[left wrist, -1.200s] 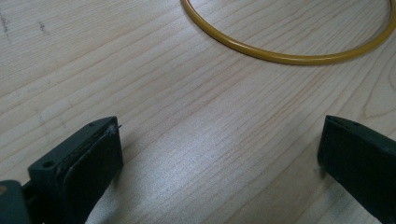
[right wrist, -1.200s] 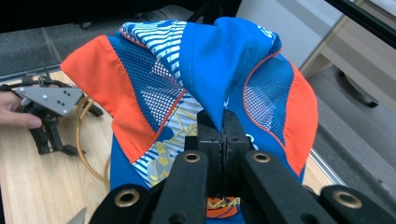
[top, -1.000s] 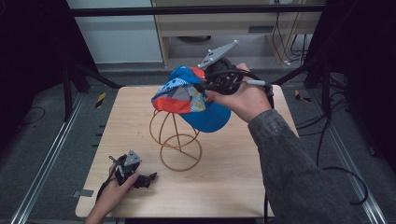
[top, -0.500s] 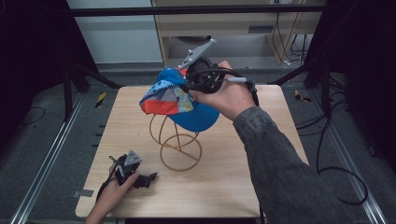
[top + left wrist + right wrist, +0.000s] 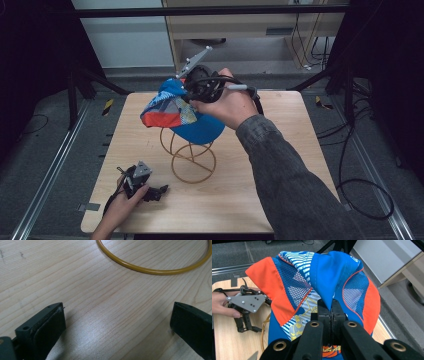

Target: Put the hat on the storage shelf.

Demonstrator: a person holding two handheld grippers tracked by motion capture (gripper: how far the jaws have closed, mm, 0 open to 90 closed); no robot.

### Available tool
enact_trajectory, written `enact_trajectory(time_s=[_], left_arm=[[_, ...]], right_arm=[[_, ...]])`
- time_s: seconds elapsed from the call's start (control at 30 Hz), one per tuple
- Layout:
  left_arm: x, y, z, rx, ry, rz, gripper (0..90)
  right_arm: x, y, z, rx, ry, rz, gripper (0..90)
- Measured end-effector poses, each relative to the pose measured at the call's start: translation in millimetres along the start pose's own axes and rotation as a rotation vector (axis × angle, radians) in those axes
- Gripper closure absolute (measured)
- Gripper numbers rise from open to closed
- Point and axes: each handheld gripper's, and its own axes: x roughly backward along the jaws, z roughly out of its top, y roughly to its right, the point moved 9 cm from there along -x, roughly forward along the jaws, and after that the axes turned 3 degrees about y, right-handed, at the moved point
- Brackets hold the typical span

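A blue cap (image 5: 180, 112) with orange mesh panels and a patterned front hangs over the top of a golden wire stand (image 5: 192, 160) at the table's middle. My right gripper (image 5: 189, 92) is shut on a fold of the cap's blue cloth, seen close up in the right gripper view, where the jaws (image 5: 331, 307) pinch the cap (image 5: 329, 272). My left gripper (image 5: 160, 191) rests on the table near the front left, held by a hand. Its jaws (image 5: 117, 320) stand wide open over bare wood, just short of the stand's base ring (image 5: 150, 271).
The wooden table (image 5: 280, 165) has free room to the right of the stand. Floor rails (image 5: 45, 175) run along the left side, dark frame legs stand at the back corners, and cables (image 5: 360, 200) lie on the floor at the right.
My right gripper has carried the cap leftward, from right of the stand to over its top. The left gripper has stayed put.
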Motion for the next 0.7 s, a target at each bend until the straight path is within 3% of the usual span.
enact_trajectory(time_s=[0.7], left_arm=[[-0.2,0.7,0.3,0.0,0.0,-0.002,0.0]], right_arm=[[-22.6,-12.0,-2.0,0.004,-0.031,0.046,88.6]])
